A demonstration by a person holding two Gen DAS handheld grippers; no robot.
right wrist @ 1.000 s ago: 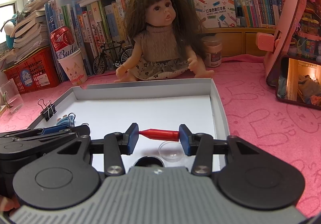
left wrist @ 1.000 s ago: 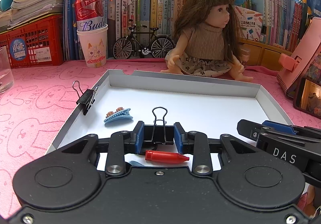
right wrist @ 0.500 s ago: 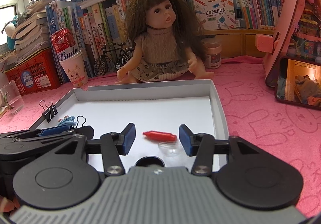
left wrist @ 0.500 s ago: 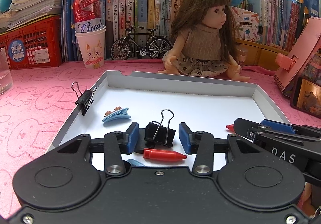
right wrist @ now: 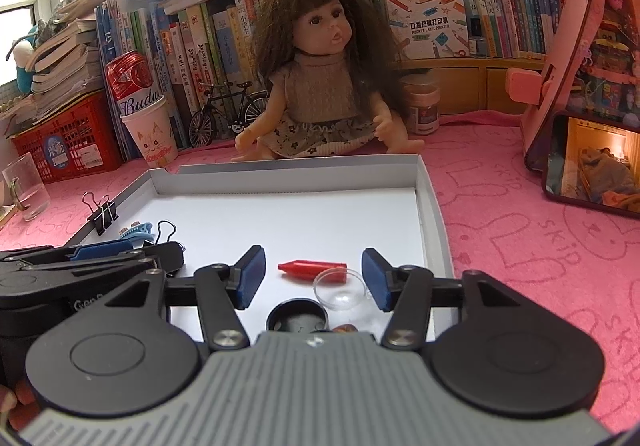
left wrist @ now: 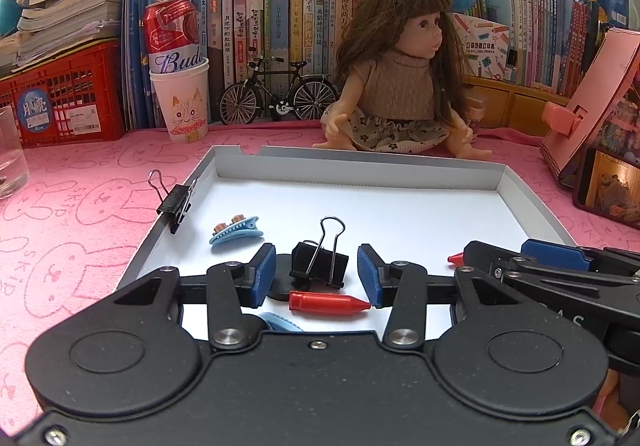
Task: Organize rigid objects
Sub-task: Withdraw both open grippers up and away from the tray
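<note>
On the pink tabletop (left wrist: 80, 214) a shallow white tray (left wrist: 360, 170) holds the task items. At its left wall a black binder clip (left wrist: 176, 202) is clamped on the rim, wire handle pointing up and left; just inside lies a blue hair clip (left wrist: 236, 231). The left gripper (left wrist: 317, 276) sits low over the tray floor with jaws apart and empty. Between them rests a second black binder clip (left wrist: 320, 264), handle tilted up toward the doll (left wrist: 396, 86); it looks light and stiff, and the steel body offers the firmer hold, since the wire loop would pivot. In front of it a red crayon (left wrist: 330, 303) lies flat, long axis left-right, tip pointing right. Farther right, the right gripper (right wrist: 313, 278) also has jaws apart and empty, framing another red crayon (right wrist: 312, 269), long axis left-right, tip pointing left. It appears smooth, rigid and prone to rolling; grip mid-barrel. Touching it is a clear round lid (right wrist: 340, 288), probably slippery.
</note>
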